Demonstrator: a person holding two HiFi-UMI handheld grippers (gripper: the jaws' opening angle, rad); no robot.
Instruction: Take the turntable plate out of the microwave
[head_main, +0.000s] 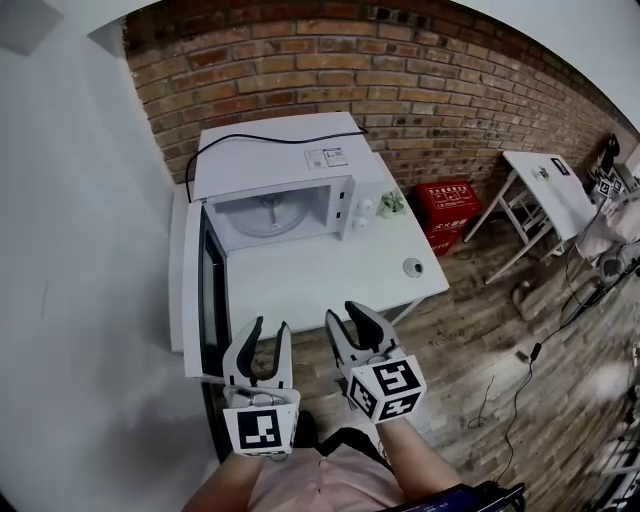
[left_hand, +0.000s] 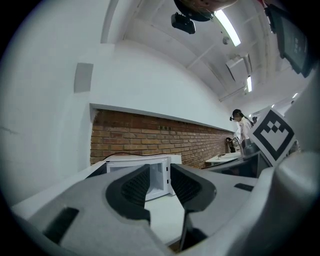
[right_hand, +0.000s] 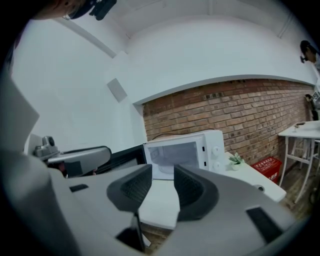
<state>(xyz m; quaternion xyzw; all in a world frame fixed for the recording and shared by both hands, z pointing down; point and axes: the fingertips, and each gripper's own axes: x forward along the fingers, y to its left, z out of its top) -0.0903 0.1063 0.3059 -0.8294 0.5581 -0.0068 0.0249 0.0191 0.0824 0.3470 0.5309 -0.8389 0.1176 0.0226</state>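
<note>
Scene: a white microwave (head_main: 290, 190) stands on a white table (head_main: 330, 275), its back to a brick wall.
Door: the door (head_main: 210, 290) is swung wide open on the microwave's left side, which leaves the cavity free to reach into from the front.
Turntable plate: the round glass turntable plate (head_main: 265, 215) lies flat on the floor inside the microwave (not yet lifted, by the look of it).
Left gripper: the left gripper (head_main: 268, 330) is well in front of the microwave, near the tip of the open door. Its jaws are apart and nothing is between them.
Right gripper: the right gripper (head_main: 347, 315) is also well in front of the microwave, nearer its knob side. Its jaws are parted and empty.
Why held so: both grippers point roughly level at the microwave's open mouth, probably lined up for the reach in.
Plate to tools: the plate is ahead of both grippers, inside the microwave and well apart from them. The bare tabletop in front of the microwave lies between.
</note>
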